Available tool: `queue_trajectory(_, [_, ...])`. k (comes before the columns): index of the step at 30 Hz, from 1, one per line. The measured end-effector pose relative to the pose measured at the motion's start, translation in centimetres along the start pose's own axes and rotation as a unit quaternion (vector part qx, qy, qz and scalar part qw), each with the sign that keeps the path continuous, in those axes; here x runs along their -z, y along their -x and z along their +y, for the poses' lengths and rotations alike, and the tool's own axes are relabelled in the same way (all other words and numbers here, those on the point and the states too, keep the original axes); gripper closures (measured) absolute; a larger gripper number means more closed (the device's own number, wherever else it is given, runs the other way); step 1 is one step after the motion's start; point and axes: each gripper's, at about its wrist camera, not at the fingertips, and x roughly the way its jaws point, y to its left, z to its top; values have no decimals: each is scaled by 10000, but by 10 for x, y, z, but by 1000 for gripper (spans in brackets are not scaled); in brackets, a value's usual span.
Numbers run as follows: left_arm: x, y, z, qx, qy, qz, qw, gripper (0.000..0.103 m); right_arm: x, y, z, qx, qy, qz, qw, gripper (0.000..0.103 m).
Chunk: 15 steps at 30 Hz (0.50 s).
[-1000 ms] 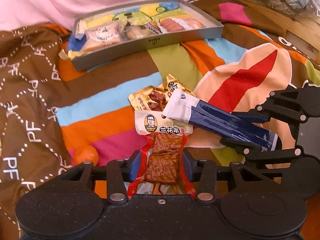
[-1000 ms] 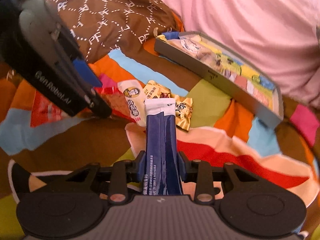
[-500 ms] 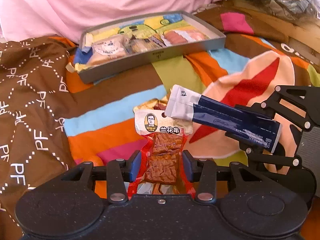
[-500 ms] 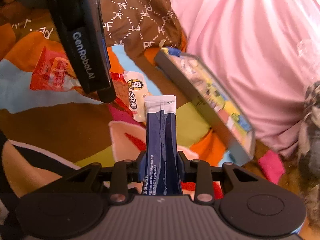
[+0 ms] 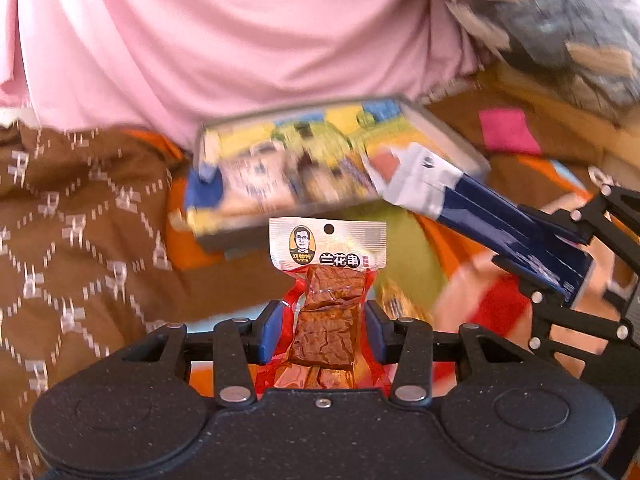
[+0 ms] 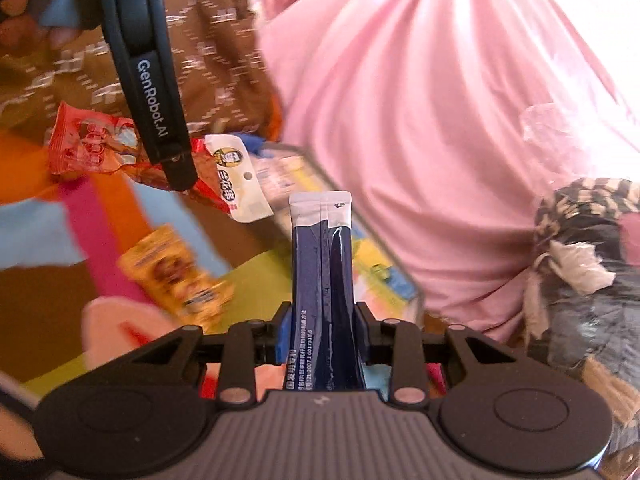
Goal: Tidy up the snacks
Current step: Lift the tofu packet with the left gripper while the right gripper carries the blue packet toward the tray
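My left gripper (image 5: 323, 330) is shut on a red tofu snack pack (image 5: 327, 304) with a white header, held upright in the air. My right gripper (image 6: 322, 334) is shut on a dark blue stick sachet (image 6: 322, 280) with a white tip. In the left wrist view the sachet (image 5: 480, 216) reaches over the near right corner of the grey snack tray (image 5: 320, 160), which is blurred and full of packets. In the right wrist view the tofu pack (image 6: 236, 184) hangs from the left gripper's fingers (image 6: 176, 168), with the tray (image 6: 384, 272) beyond the sachet.
A yellow snack packet (image 6: 176, 276) and a red packet (image 6: 88, 144) lie on the striped colourful blanket (image 6: 40, 220). Pink bedding (image 5: 240, 40) rises behind the tray. A brown patterned cloth (image 5: 80, 240) lies left; a grey patterned bundle (image 6: 588, 264) sits right.
Both grippers have lifted their packs off the blanket and moved toward the tray. The view has tilted up, so the tray is nearer and the pink bedding fills more of the frame.
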Motion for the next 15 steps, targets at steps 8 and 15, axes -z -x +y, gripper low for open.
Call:
queue_trajectory(8, [-75,-27,13,-128,-178,-448,9988,57,-19,-58,-45,170,-241,14,9996,67])
queue_trajectory(15, [-124,-77,13,-210,-266,-773,9964,56,-21,-126,-72,338,-287,107,9990,67])
